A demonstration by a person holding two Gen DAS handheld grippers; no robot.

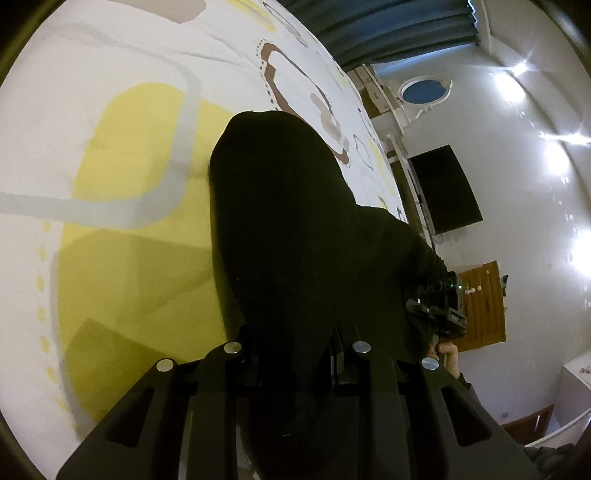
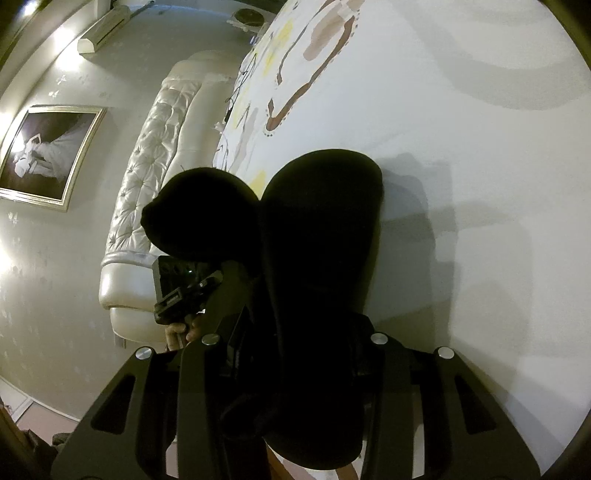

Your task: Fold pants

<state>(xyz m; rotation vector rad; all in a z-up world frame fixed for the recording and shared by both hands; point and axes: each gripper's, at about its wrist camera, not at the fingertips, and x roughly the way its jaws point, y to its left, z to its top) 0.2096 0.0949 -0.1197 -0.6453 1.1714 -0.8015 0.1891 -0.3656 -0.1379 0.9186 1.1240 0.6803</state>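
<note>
The black pants (image 1: 295,229) hang as a dark fold over the patterned bedspread (image 1: 122,155). My left gripper (image 1: 295,354) is shut on the pants, with cloth bunched between its fingers. On the right of the left wrist view, the other gripper (image 1: 439,310) holds the far end of the same cloth. In the right wrist view the pants (image 2: 321,236) fill the middle, and my right gripper (image 2: 303,350) is shut on them. The left gripper's body (image 2: 181,288) shows at the left of that view, with cloth (image 2: 199,214) draped over it and a hand (image 2: 177,332) below it.
The white bedspread (image 2: 480,184) has yellow, grey and brown shapes. A tufted pale headboard (image 2: 159,147) and a framed picture (image 2: 44,155) stand at the left. A dark screen (image 1: 443,188), a wooden door (image 1: 484,302) and dark curtains (image 1: 388,26) lie beyond the bed.
</note>
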